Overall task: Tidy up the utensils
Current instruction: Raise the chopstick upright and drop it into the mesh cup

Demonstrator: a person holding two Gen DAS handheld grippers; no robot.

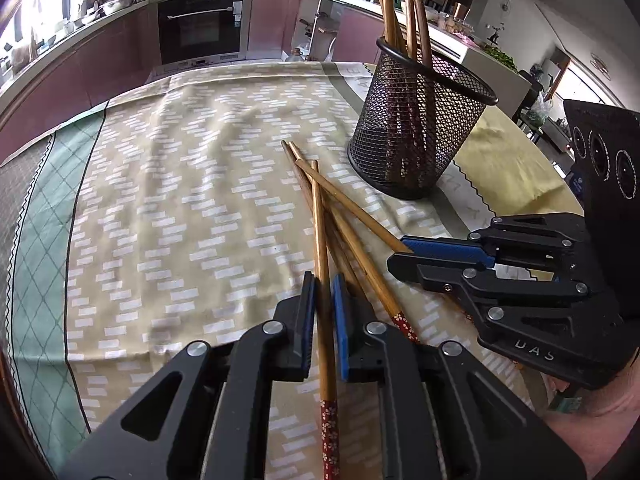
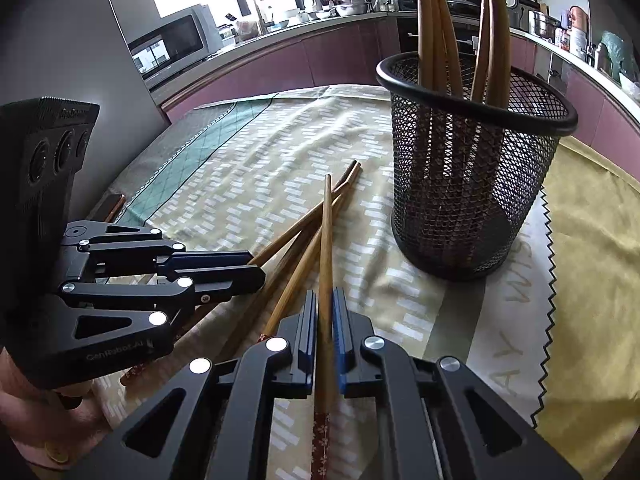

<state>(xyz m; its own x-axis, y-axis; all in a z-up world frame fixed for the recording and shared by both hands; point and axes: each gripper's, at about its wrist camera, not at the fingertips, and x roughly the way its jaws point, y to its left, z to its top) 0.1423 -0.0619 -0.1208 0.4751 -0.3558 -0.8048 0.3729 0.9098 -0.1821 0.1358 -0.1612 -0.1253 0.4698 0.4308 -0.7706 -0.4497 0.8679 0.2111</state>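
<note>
Several wooden chopsticks with red floral ends lie crossed on the patterned cloth (image 1: 180, 200) in front of a black mesh holder (image 1: 416, 128) that has several chopsticks standing in it. My left gripper (image 1: 323, 292) is shut on one chopstick (image 1: 320, 240) near its thick end. My right gripper (image 2: 325, 308) is shut on another chopstick (image 2: 327, 240). The right gripper shows in the left wrist view (image 1: 404, 256), the left gripper shows in the right wrist view (image 2: 256, 268). The holder (image 2: 468, 160) stands just beyond both grippers.
A yellow cloth (image 2: 592, 240) with a zigzag edge lies right of the holder. Loose chopsticks (image 2: 292, 248) lie between the two grippers. Kitchen counters with an oven (image 1: 200, 24) and a microwave (image 2: 172, 44) ring the table.
</note>
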